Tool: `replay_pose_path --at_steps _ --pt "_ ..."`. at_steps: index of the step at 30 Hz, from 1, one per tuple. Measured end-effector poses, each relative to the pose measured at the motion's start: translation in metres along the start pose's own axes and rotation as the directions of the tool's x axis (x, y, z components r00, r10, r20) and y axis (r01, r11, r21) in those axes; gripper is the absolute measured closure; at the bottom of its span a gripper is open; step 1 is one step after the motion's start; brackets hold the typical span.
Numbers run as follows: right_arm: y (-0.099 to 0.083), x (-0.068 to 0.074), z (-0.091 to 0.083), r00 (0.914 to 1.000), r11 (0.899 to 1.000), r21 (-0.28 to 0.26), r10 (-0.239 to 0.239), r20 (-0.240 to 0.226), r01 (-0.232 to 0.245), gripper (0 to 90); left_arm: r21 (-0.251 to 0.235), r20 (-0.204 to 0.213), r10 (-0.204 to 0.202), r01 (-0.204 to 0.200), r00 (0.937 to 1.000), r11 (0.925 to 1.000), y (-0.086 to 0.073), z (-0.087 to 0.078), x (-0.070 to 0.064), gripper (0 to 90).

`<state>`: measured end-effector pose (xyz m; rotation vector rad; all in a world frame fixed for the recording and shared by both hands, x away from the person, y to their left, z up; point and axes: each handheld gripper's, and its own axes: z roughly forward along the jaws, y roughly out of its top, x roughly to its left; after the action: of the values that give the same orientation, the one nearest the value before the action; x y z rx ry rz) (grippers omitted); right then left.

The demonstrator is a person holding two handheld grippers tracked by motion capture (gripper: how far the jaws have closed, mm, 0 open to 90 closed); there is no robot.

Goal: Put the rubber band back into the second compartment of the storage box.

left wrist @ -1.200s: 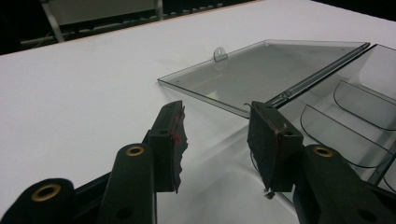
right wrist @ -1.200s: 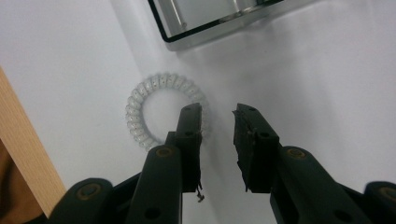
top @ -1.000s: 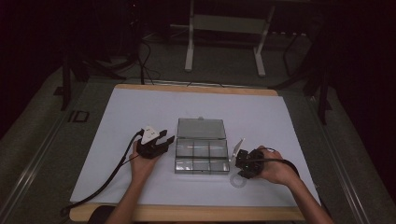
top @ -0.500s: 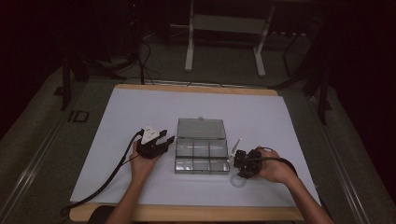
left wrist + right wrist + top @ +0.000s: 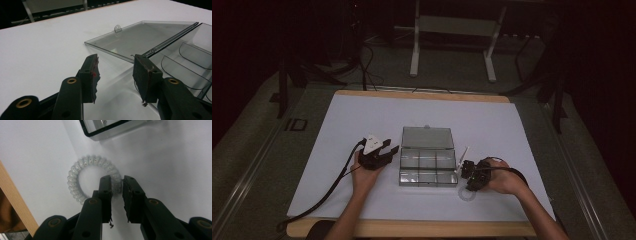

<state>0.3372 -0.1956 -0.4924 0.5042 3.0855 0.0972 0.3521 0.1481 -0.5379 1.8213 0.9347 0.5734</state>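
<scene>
A clear plastic compartment box (image 5: 428,170) lies mid-table with its lid (image 5: 427,137) flat open toward the far side. My left gripper (image 5: 388,151) rests on the table at the box's left edge. Its jaws stand open (image 5: 116,67) with nothing between them, pointing at the hinge and lid (image 5: 140,40). A translucent white spiral hair tie (image 5: 75,185) lies flat near the front right corner of the box (image 5: 107,130). My right gripper (image 5: 116,182) pinches the tie's right side between its pads. From above, the tie (image 5: 468,195) peeks out under the right gripper (image 5: 472,184).
A thin white stick (image 5: 461,157) lies against the box's right side. The white mat (image 5: 362,115) covers the table, and its wooden front edge (image 5: 17,202) is close to the hair tie. Stand legs and cables sit on the floor beyond the table.
The right hand has shifted very slightly near the box's front right corner. The left gripper and the box have stayed put.
</scene>
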Motion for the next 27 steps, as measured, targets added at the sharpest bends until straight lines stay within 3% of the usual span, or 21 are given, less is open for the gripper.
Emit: replay_pose_path --at_steps 11,27 --pt "0.0009 -0.0027 0.0038 0.9998 1.0 0.014 0.006 -0.021 -0.005 81.0 0.0 0.0 0.0 0.0 1.0 1.0 0.0 0.0001 -0.0002 55.9" --pt "-0.0025 -0.0023 -0.0049 1.0 1.0 0.024 0.003 0.006 -0.003 82.5 0.003 -0.001 0.001 -0.001 1.0 1.0 0.0002 0.0004 -0.0006 55.9"
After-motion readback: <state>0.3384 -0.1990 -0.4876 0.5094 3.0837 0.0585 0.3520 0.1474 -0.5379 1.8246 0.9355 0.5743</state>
